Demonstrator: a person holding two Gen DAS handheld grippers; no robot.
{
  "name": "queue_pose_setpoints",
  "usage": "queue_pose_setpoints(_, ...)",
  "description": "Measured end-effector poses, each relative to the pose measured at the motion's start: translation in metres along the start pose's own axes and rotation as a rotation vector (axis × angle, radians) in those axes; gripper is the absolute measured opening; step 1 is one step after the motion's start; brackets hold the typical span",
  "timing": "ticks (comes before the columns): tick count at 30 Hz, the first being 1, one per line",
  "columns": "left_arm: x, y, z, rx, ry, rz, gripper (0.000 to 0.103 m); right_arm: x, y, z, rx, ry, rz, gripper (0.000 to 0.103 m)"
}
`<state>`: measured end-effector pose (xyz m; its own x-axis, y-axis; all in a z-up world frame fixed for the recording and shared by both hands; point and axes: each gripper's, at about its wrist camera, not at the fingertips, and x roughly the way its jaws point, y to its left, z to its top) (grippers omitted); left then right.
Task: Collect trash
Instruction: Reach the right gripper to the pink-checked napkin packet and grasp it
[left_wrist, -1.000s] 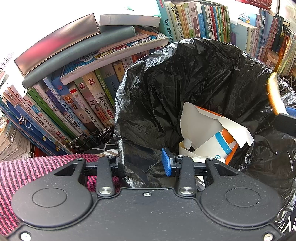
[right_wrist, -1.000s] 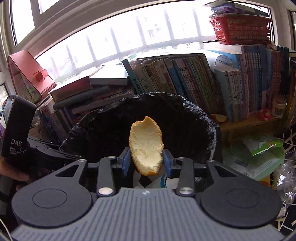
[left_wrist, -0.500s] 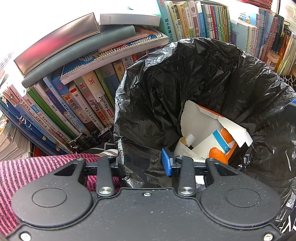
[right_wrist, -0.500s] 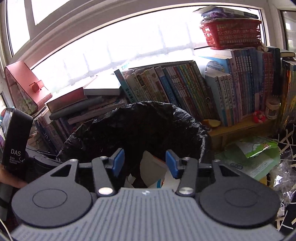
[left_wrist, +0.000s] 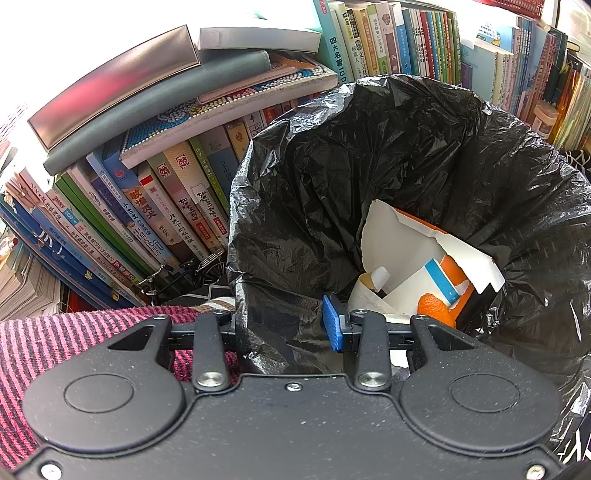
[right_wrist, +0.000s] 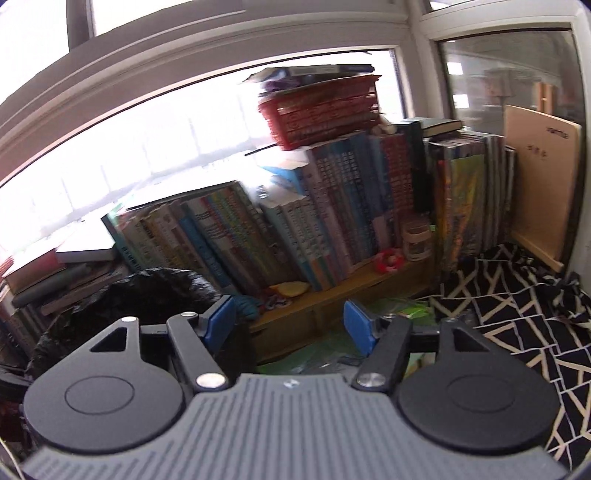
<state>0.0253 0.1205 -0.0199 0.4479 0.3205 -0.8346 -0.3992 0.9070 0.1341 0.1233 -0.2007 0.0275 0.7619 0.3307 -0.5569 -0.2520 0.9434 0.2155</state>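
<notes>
Peel (left_wrist: 433, 311) lies in the black bag (left_wrist: 332, 192) beside a torn carton (left_wrist: 417, 254).
Left claw (left_wrist: 286, 325) pinches the bag's rim; right claw (right_wrist: 290, 326) gapes wide, empty, facing books (right_wrist: 295, 236).

A wide window (right_wrist: 177, 155) glares white at the far side. Rows of books (right_wrist: 295, 236) stand on a low wooden shelf (right_wrist: 332, 295) beneath it, a red basket (right_wrist: 317, 114) on top. A black-and-white patterned cloth (right_wrist: 517, 314) lies right.
</notes>
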Motion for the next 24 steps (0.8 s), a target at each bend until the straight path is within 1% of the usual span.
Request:
queue_pose_setpoints(3,0.000,0.000,0.000,0.000,0.000,0.000,0.035,0.009,-0.029,-0.006,0.033,0.020,-0.097,0.079)
queue_pose_setpoints(5,0.000,0.000,0.000,0.000,0.000,0.000,0.035,0.020,-0.047,-0.017,0.058,0.054,-0.159,0.079)
queue_pose_setpoints(8,0.000,0.000,0.000,0.000,0.000,0.000,0.035,0.040,-0.073,-0.040,0.102,0.136,-0.239,0.079)
queue_pose_setpoints(11,0.000,0.000,0.000,0.000,0.000,0.000,0.035,0.060,-0.094,-0.065,0.112,0.226,-0.326,0.079)
queue_pose_setpoints(13,0.000,0.000,0.000,0.000,0.000,0.000,0.035,0.069,-0.106,-0.079,0.115,0.274,-0.366,0.079)
queue_pose_setpoints(17,0.000,0.000,0.000,0.002,0.001,0.001,0.035,0.085,-0.119,-0.098,0.091,0.359,-0.409,0.079)
queue_pose_setpoints(19,0.000,0.000,0.000,0.001,0.001,0.001,0.035,0.093,-0.124,-0.107,0.075,0.420,-0.398,0.079)
queue_pose_setpoints(22,0.000,0.000,0.000,0.002,0.001,0.003,0.035,0.110,-0.131,-0.123,0.047,0.563,-0.367,0.079)
queue_pose_setpoints(24,0.000,0.000,0.000,0.003,0.002,0.004,0.036,0.115,-0.133,-0.131,0.035,0.581,-0.377,0.079)
